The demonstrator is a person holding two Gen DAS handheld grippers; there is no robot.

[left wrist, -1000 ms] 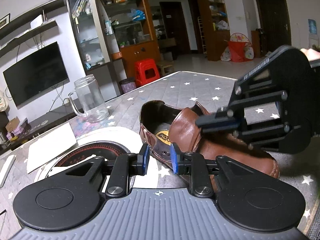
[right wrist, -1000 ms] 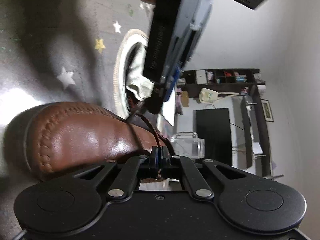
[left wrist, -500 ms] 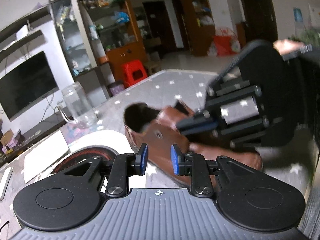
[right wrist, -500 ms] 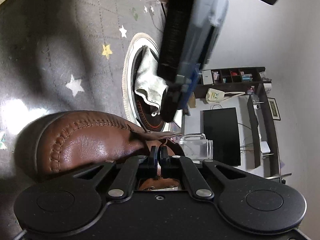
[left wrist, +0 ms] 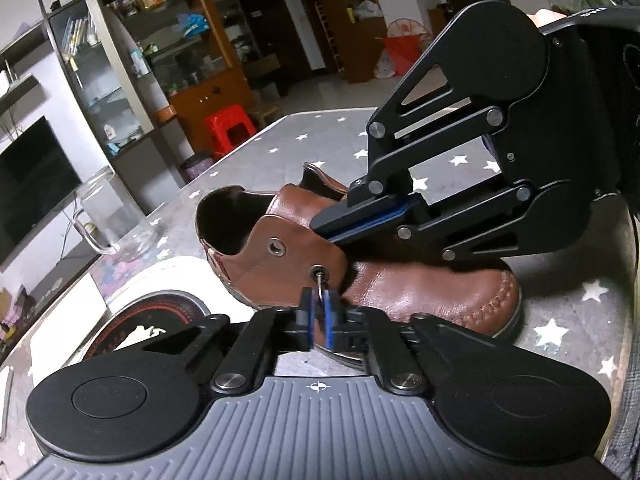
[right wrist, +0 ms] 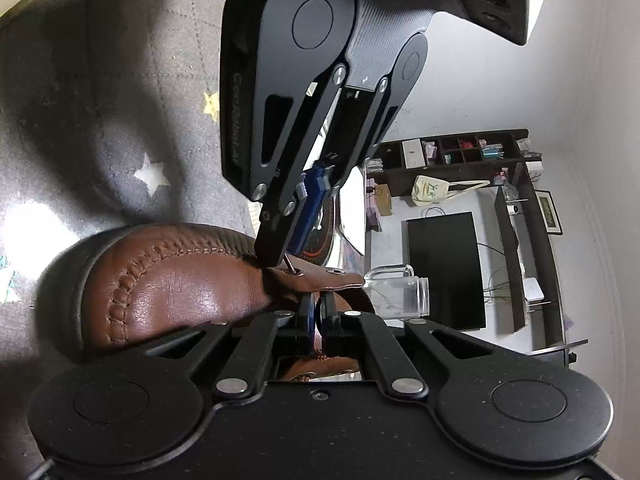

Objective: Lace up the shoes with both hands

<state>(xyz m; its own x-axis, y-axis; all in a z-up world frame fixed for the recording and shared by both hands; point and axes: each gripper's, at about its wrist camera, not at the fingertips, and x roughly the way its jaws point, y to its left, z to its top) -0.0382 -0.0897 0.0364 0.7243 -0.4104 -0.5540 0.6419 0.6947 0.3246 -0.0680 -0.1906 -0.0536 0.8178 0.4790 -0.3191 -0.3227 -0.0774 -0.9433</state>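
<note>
A brown leather shoe [left wrist: 416,288] lies on the star-patterned table, toe to the right; it also shows in the right wrist view [right wrist: 168,288]. A lace tip [left wrist: 320,282] pokes out of the lower eyelet [left wrist: 317,270] of the near flap. My left gripper [left wrist: 316,312] is shut on that lace tip, right at the eyelet; it also shows in the right wrist view [right wrist: 296,236]. My right gripper [left wrist: 336,232] reaches in over the shoe's tongue, jaws nearly together on the flap's edge; in its own view [right wrist: 316,312] the fingers pinch the leather flap [right wrist: 320,280].
A glass mug [left wrist: 116,216] stands at the back left. A round dark plate with a white rim [left wrist: 160,304] sits left of the shoe, with a white card [left wrist: 64,320] beside it. The table edge is at the right.
My left gripper has moved in to the shoe's flap and shut on the lace tip at the eyelet. The right gripper has shifted over the tongue and the shoe has turned slightly.
</note>
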